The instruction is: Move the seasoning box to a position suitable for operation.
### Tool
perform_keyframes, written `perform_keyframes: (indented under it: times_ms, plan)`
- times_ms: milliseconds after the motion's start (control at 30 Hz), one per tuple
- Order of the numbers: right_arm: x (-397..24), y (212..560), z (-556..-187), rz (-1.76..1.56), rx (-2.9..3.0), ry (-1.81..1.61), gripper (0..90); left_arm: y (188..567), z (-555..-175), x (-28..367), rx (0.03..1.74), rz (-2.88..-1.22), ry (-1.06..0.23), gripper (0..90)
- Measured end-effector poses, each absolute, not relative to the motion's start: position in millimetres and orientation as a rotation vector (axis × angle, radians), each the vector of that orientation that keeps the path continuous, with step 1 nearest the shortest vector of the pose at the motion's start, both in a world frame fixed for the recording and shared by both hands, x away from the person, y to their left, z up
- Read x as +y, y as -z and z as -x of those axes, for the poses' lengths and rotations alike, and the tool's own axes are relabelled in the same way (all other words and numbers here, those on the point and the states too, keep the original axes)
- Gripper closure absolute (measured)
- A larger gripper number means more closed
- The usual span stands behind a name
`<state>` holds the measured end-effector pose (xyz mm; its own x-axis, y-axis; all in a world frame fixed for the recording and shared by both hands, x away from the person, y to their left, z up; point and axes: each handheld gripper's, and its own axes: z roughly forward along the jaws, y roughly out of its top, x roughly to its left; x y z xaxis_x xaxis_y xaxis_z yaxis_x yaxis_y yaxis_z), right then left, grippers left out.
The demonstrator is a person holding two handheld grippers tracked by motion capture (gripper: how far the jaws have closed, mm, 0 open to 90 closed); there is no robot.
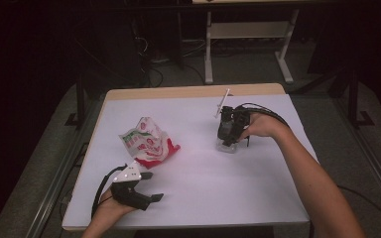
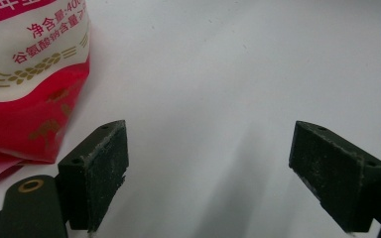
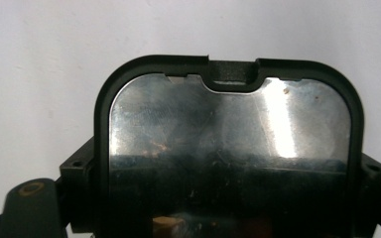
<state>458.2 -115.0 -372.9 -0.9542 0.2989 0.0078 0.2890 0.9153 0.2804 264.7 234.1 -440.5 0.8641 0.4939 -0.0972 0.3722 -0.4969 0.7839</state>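
Note:
A crumpled red-and-white snack bag (image 1: pixel 149 141) lies left of the middle of the white table (image 1: pixel 203 193). In the left gripper view the bag (image 2: pixel 30 74) sits at the upper left, beyond the left jaw. My left gripper (image 1: pixel 155 186) rests low near the front left edge, open, with bare tabletop between its jaws (image 2: pixel 211 168). My right gripper (image 1: pixel 226 138) points down at the right of centre, over a small clear container (image 1: pixel 228 147). In the right gripper view a black-rimmed, shiny lid (image 3: pixel 228 129) spans the gap, and my right gripper (image 3: pixel 226 173) is shut on it from both sides.
A thin white stick (image 1: pixel 222 101) juts up from the right gripper. Behind the table stands a white desk frame (image 1: pixel 248 29), with cables on the floor (image 1: pixel 154 64). Metal rails (image 1: pixel 54 183) run along both sides of the table.

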Motion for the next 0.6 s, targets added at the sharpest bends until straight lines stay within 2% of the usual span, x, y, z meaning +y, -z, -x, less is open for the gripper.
perform_keyframes:
  times_ms: [600]
  plan:
    - [-101.8, 350.6, -411.6, -0.344, 3.035, -0.52, 15.1, 442.3, -264.4, 231.0, 0.614, -2.148, -0.158, 15.2]
